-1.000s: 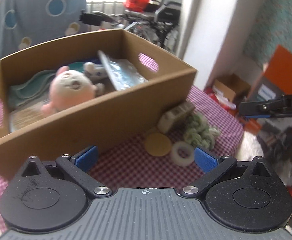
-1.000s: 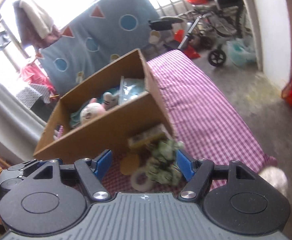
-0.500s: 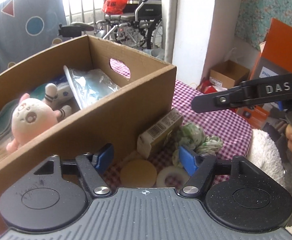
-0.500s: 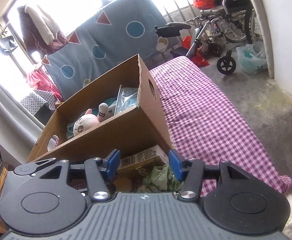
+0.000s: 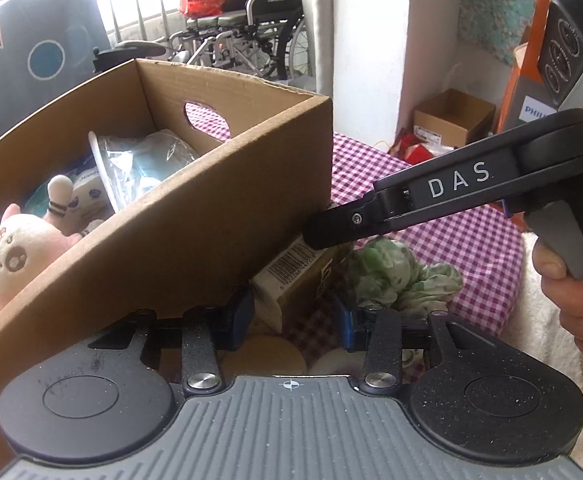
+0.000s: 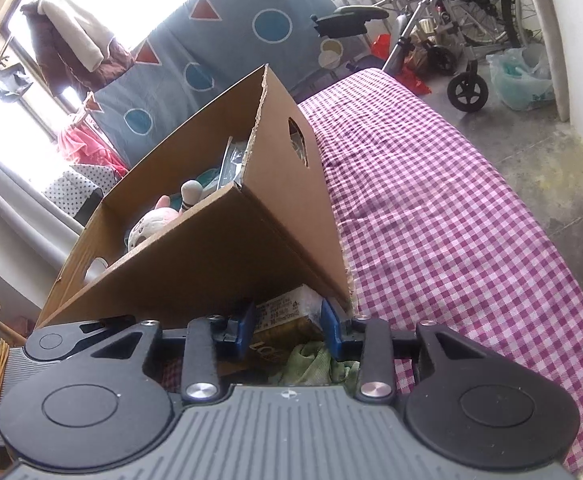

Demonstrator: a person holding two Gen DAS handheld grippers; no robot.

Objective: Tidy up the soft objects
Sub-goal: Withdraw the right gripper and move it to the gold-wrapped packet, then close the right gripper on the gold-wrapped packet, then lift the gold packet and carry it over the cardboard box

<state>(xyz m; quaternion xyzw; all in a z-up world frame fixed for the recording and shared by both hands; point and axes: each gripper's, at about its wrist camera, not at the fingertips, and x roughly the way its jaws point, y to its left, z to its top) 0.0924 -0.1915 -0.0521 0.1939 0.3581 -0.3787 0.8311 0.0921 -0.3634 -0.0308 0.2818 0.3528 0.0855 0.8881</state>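
box (image 5: 219, 216) on checked cloth (image 6: 431, 208) | plush (image 5: 15, 248), packets inside | carton (image 5: 291, 276) against box's near corner | crumpled cloth (image 5: 399, 276) right of carton

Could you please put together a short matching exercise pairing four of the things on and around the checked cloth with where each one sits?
Things:
1. pink plush toy
2. green cloth
3. small barcoded carton
4. wheelchair

Places:
A. crumpled on the checked cloth, right of the carton
B. on the floor beyond the cardboard box
C. inside the cardboard box
D. on the checked cloth, at the near corner of the box

Pairs: 1-C, 2-A, 3-D, 4-B
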